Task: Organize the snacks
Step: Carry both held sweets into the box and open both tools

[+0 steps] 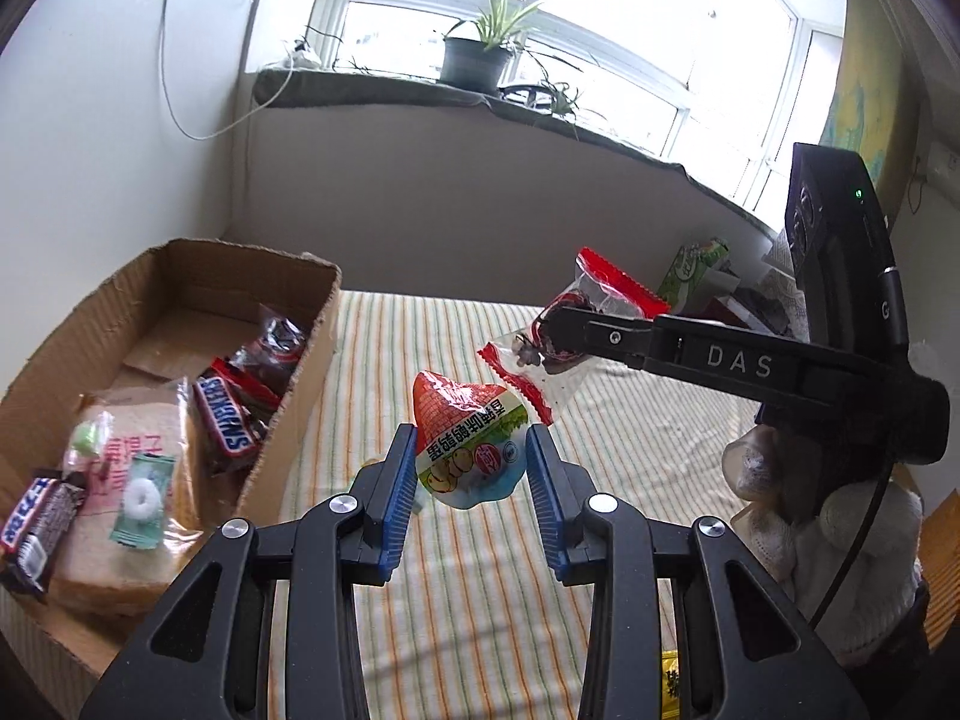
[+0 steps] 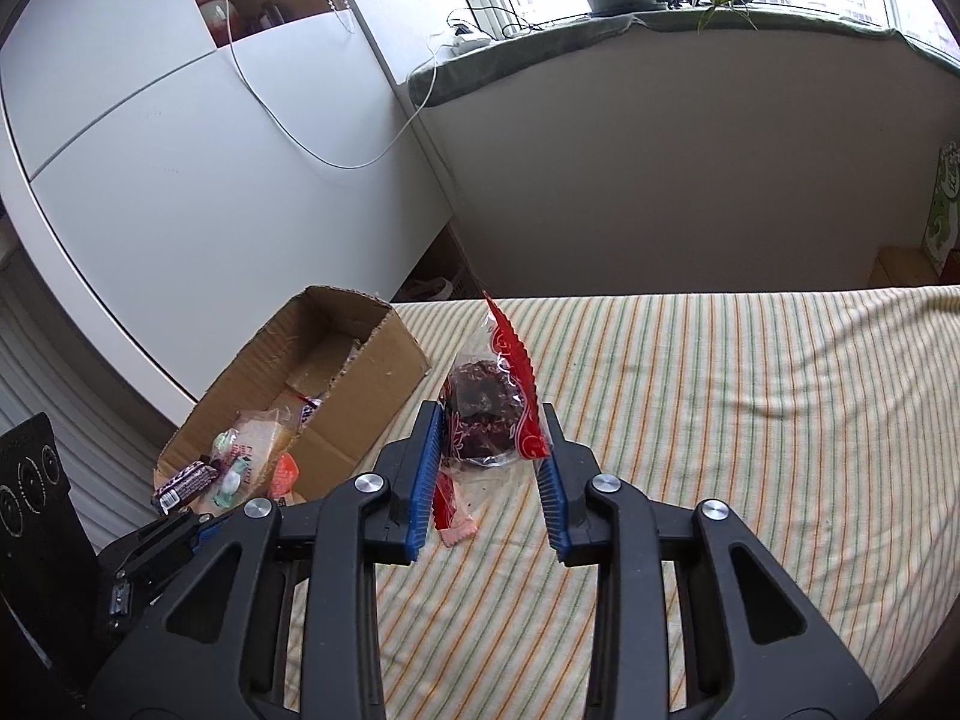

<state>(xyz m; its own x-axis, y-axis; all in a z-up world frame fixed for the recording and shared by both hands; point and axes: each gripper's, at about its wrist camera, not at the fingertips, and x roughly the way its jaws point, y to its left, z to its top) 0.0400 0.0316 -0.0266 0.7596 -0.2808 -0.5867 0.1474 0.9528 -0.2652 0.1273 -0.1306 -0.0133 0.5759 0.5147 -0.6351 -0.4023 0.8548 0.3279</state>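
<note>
Both tools are closed on snacks and held above the striped cloth (image 2: 720, 420) that covers the surface below. Left tool (image 1: 471, 459) grips a small teardrop-shaped pouch (image 1: 468, 444) — red brick pattern at its top, green and white label with cartoon figures lower down — with the blue pads (image 1: 399, 498) pressing on its two sides. The pouch hangs clear of the cloth.

Right tool (image 2: 489, 450) grips a clear wrapper with red serrated edges (image 2: 495, 414) that holds a dark brown cake-like piece; the wrapper stands upright between the blue pads, its red top edge pointing up. In the left wrist view the same wrapper (image 1: 540, 354) shows at the tip of the right tool (image 1: 558, 330), up and to the right of the pouch and apart from it. A white-gloved hand (image 1: 810, 516) holds that tool's handle.

An open cardboard box (image 1: 306, 324) sits at the left on the cloth. Inside it lie a bagged slice of bread (image 1: 144, 468), a mint in a green wrapper (image 1: 141, 495) on top of the bread, and Snickers bars (image 1: 231, 414) along the right wall — another dark bar (image 1: 30, 531) lies at the near left corner. A potted plant (image 1: 474, 54) stands on the windowsill behind.
</note>
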